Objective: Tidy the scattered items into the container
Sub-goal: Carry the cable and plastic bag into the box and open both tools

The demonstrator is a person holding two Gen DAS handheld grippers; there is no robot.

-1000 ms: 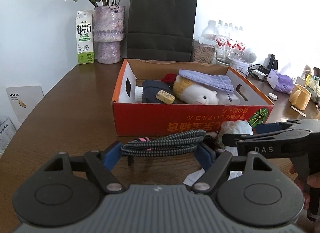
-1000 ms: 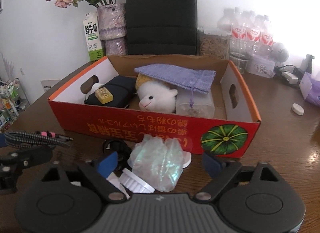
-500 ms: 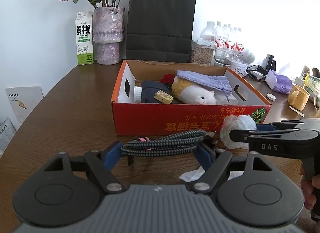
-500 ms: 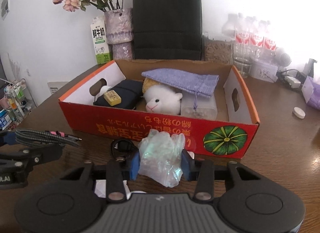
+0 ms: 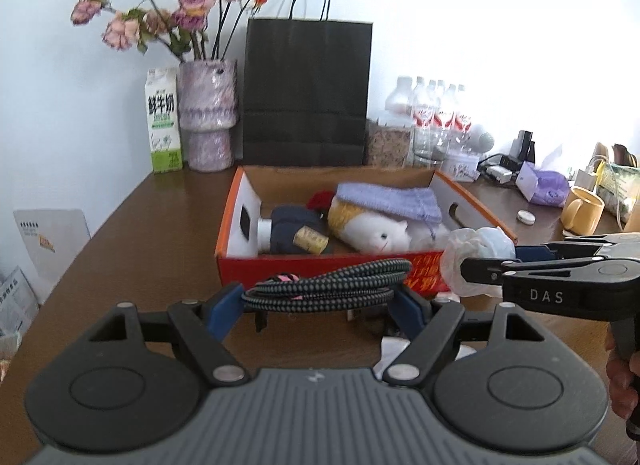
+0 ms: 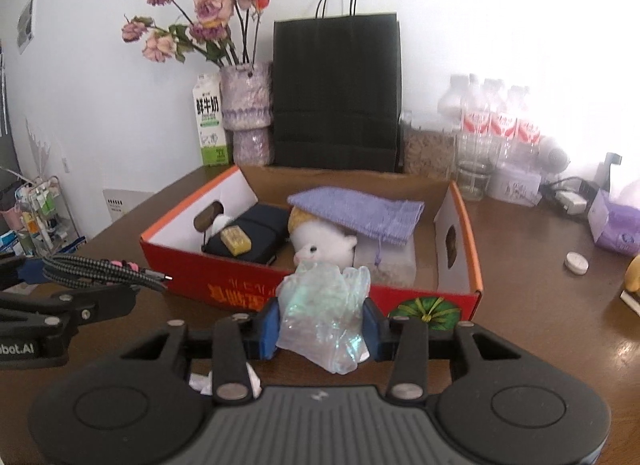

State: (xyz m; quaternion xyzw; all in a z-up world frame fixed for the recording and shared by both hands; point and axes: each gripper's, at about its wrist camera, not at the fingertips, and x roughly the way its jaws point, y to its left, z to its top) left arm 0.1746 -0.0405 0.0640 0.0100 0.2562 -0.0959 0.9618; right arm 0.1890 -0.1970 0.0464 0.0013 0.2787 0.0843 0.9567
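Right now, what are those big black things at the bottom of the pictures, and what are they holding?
Those black things are two grabbing tools, like big tongs. A person holds one in each hand, and each tool carries a little camera looking forward along its two fingers. So one picture comes from the left tool and one from the right.

The left gripper is squeezing a coiled braided cable. The right gripper is squeezing a crumpled clear plastic bag. In the left picture you can see the right tool from the side.

Both hang in front of a red cardboard box on a brown table. Inside the box lie a white plush toy, a purple cloth pouch and a dark case. Behind it stand a black paper bag, a vase of flowers and a milk carton.
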